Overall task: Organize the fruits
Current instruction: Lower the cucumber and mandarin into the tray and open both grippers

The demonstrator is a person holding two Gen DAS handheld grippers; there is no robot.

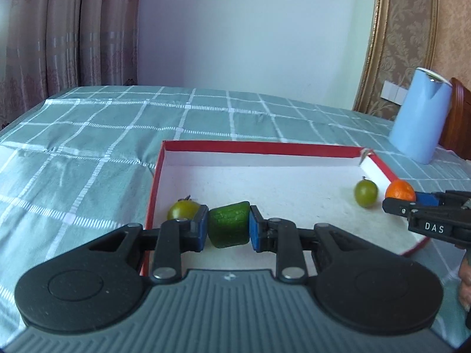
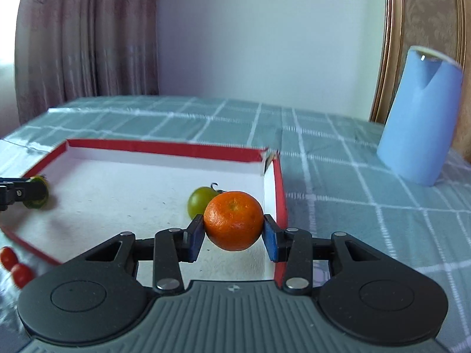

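Observation:
My left gripper (image 1: 228,226) is shut on a green cucumber piece (image 1: 229,224) and holds it over the near left part of a red-rimmed white box (image 1: 265,148). A green tomato (image 1: 182,209) lies in the box just left of it. My right gripper (image 2: 234,232) is shut on an orange (image 2: 234,225) above the box's right side (image 2: 279,188). A second green tomato (image 2: 200,201) lies in the box behind the orange; it also shows in the left wrist view (image 1: 366,193), next to the orange (image 1: 400,190).
The box sits on a green checked tablecloth (image 1: 88,147). A tall light-blue container (image 2: 421,117) stands on the cloth at the back right. Two small red tomatoes (image 2: 14,266) lie on the cloth outside the box's near left edge. Curtains and a wall are behind.

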